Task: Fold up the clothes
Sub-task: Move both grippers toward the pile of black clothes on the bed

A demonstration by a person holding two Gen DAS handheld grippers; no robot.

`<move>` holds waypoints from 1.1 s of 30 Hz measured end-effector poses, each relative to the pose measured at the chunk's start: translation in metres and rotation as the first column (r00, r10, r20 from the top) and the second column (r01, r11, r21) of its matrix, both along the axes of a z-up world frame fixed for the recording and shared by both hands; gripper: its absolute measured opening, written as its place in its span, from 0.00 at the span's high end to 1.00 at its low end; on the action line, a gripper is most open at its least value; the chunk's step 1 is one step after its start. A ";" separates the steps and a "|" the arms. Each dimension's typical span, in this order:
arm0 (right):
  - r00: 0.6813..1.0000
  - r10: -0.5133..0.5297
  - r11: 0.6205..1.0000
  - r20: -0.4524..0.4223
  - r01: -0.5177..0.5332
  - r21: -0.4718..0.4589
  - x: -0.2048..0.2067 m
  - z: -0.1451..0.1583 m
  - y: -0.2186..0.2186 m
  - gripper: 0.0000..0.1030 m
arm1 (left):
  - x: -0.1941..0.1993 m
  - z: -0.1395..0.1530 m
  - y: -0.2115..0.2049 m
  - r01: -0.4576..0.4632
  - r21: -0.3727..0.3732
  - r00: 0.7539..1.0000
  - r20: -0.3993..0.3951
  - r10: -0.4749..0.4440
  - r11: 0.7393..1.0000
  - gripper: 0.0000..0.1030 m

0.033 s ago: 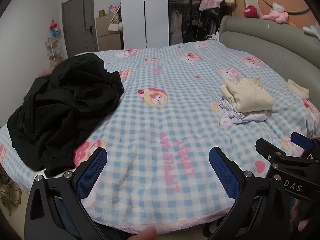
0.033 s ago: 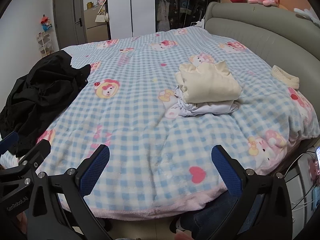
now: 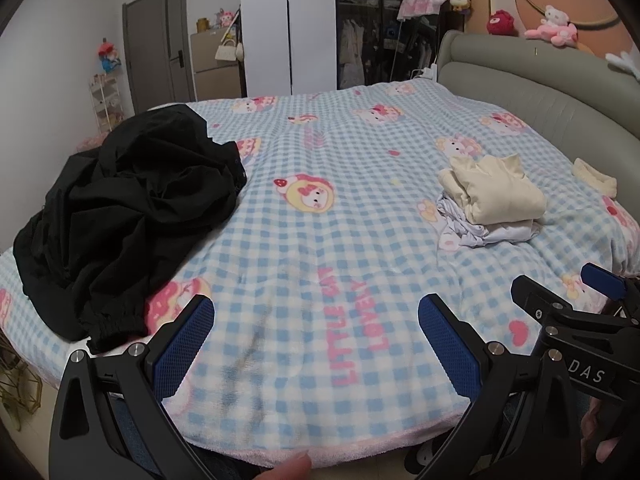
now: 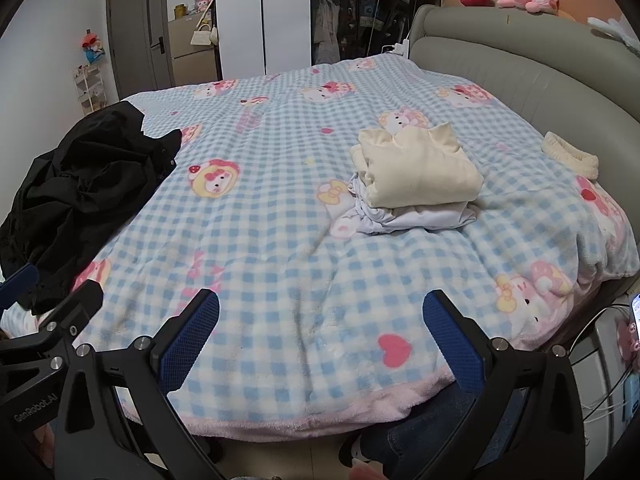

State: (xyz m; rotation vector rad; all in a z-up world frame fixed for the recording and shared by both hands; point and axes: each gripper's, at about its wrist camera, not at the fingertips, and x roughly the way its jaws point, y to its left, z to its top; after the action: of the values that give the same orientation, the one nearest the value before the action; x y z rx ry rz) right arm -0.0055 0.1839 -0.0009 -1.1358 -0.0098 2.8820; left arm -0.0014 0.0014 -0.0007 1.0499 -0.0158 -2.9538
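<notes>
Nothing has shifted since the earlier frames: both my claws hang where they were at the near edge of the bed, and no garment has moved.

Through my left wrist camera, my left gripper (image 3: pixel 314 334) is spread wide with nothing between its blue pads (image 3: pixel 182 346). The heap of black clothes (image 3: pixel 128 216) lies crumpled on the left side of the checked blanket (image 3: pixel 320 240), its long axis running from the near-left edge away toward the far middle, an elastic cuff at the near end. On the right, the folded cream garment (image 3: pixel 496 190) sits on a white garment (image 3: pixel 480 230), long side across the bed. My right gripper (image 3: pixel 576 300) shows at the right border. Behind stand a grey headboard (image 3: pixel 540 80), a dark door (image 3: pixel 154 48) and an open wardrobe (image 3: pixel 376 40).

Through my right wrist camera, my right gripper (image 4: pixel 320 336) is likewise released and empty. The cream stack (image 4: pixel 416 172) lies ahead to the right, black heap (image 4: pixel 88 184) far left, a small cream knit piece (image 4: pixel 570 158) beside the headboard. The black fabric is wrinkled and unfolded; the cream one is squared, smooth.
</notes>
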 end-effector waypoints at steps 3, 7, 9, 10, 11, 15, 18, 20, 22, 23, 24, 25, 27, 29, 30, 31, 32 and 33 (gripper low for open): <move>1.000 -0.006 1.000 0.009 0.006 -0.014 -0.002 -0.001 -0.001 0.00 | -0.003 -0.002 0.003 -0.003 -0.018 1.000 0.012 0.003 1.000 0.00; 1.000 0.006 0.999 0.004 -0.006 -0.041 -0.004 0.001 0.003 0.00 | -0.002 -0.004 0.001 -0.006 -0.010 1.000 0.000 0.006 1.000 0.00; 1.000 0.011 0.999 0.010 -0.011 -0.032 -0.005 -0.001 -0.001 0.00 | -0.004 -0.005 -0.002 -0.005 -0.002 1.000 0.011 0.005 1.000 0.00; 1.000 0.014 0.999 0.010 -0.013 -0.035 -0.003 -0.002 0.000 0.00 | -0.006 -0.006 -0.004 -0.003 0.002 1.000 0.021 0.003 1.000 0.00; 1.000 0.017 0.999 0.015 -0.016 -0.039 -0.003 -0.002 0.002 0.00 | -0.008 -0.007 -0.006 -0.002 0.007 1.000 0.028 0.002 1.000 0.00; 0.998 0.055 0.998 0.022 -0.055 -0.020 -0.005 -0.006 -0.007 0.00 | -0.009 -0.008 -0.016 -0.012 0.004 1.000 0.029 0.012 1.000 0.00; 0.993 0.114 0.993 0.027 -0.114 0.009 -0.009 -0.011 -0.021 0.00 | -0.012 -0.005 -0.034 -0.009 0.023 0.999 0.035 0.008 1.000 0.00; 0.987 0.159 0.987 0.035 -0.160 0.032 -0.012 -0.015 -0.034 0.00 | -0.011 -0.010 -0.052 -0.032 0.052 0.998 0.052 0.030 0.998 0.00; 0.973 0.224 0.974 0.048 -0.226 0.034 -0.013 -0.022 -0.047 0.00 | -0.010 -0.016 -0.071 -0.064 0.084 0.996 0.075 0.057 0.994 0.00; 0.962 0.267 0.963 0.065 -0.269 0.023 -0.014 -0.027 -0.056 0.00 | -0.010 -0.021 -0.082 -0.081 0.099 0.993 0.092 0.072 0.992 0.00; 0.949 0.303 0.952 0.081 -0.305 0.010 -0.016 -0.032 -0.065 0.00 | -0.010 -0.027 -0.093 -0.102 0.108 0.990 0.112 0.089 0.989 0.00; 0.940 0.328 0.944 0.093 -0.329 -0.001 -0.021 -0.036 -0.074 0.00 | -0.010 -0.032 -0.104 -0.123 0.109 0.986 0.130 0.108 0.986 0.00; 0.924 0.371 0.928 0.097 -0.372 -0.011 -0.033 -0.036 -0.096 0.00 | -0.013 -0.039 -0.131 -0.169 0.114 0.976 0.154 0.151 0.979 0.00; 0.905 0.420 0.908 0.069 -0.419 -0.017 -0.049 -0.027 -0.123 0.00 | -0.014 -0.038 -0.160 -0.218 0.126 0.969 0.150 0.198 0.968 0.00; 0.894 0.444 0.896 0.056 -0.443 -0.026 -0.057 -0.021 -0.137 0.00 | -0.014 -0.036 -0.176 -0.248 0.130 0.963 0.137 0.230 0.960 0.00; 0.880 0.472 0.881 0.044 -0.471 -0.039 -0.066 -0.016 -0.154 0.00 | -0.014 -0.034 -0.193 -0.281 0.130 0.956 0.124 0.265 0.951 0.00; 0.864 0.502 0.864 0.038 -0.500 -0.054 -0.075 -0.013 -0.174 0.00 | -0.015 -0.033 -0.209 -0.312 0.133 0.948 0.116 0.298 0.941 0.00; 0.847 0.530 0.848 0.040 -0.527 -0.065 -0.083 -0.012 -0.194 0.00 | -0.016 -0.034 -0.227 -0.344 0.141 0.937 0.115 0.329 0.928 0.00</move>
State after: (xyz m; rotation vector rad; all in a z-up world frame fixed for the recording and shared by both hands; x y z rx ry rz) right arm -0.0884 -0.0104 -0.0127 -1.4174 -0.3022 3.3331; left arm -0.0172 -0.2258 -0.0348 1.0753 0.3686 -2.6295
